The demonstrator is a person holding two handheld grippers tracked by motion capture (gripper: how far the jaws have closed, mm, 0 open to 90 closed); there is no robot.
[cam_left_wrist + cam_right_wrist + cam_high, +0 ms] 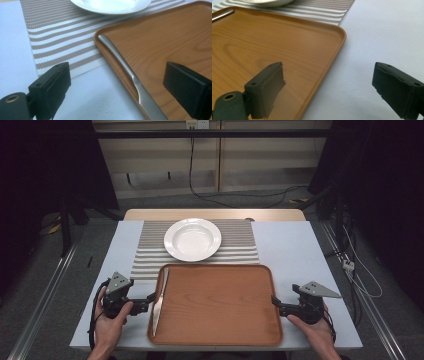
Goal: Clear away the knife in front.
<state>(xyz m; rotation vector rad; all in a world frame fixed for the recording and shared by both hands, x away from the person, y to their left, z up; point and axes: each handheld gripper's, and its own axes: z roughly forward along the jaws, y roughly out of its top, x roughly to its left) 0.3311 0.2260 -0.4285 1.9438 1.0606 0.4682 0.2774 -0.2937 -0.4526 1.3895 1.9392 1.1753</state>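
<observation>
The knife lies right in front of the open left jaws.

The left gripper [150, 298] has its jaws wide apart and holds nothing. The knife [127, 75] sits between them and a little ahead, with one jaw out over the table and the other over the tray [220, 340]. The knife is long and thin, and it runs away from the jaws along the tray's left edge, inside the rim. The right gripper [274, 302] is open and empty too, with its jaws on either side of the tray's right rim, well apart from the knife. So the left hand is the nearer one. Farther off, past the tray, a white plate [192, 239] rests on a striped mat [150, 255].
</observation>
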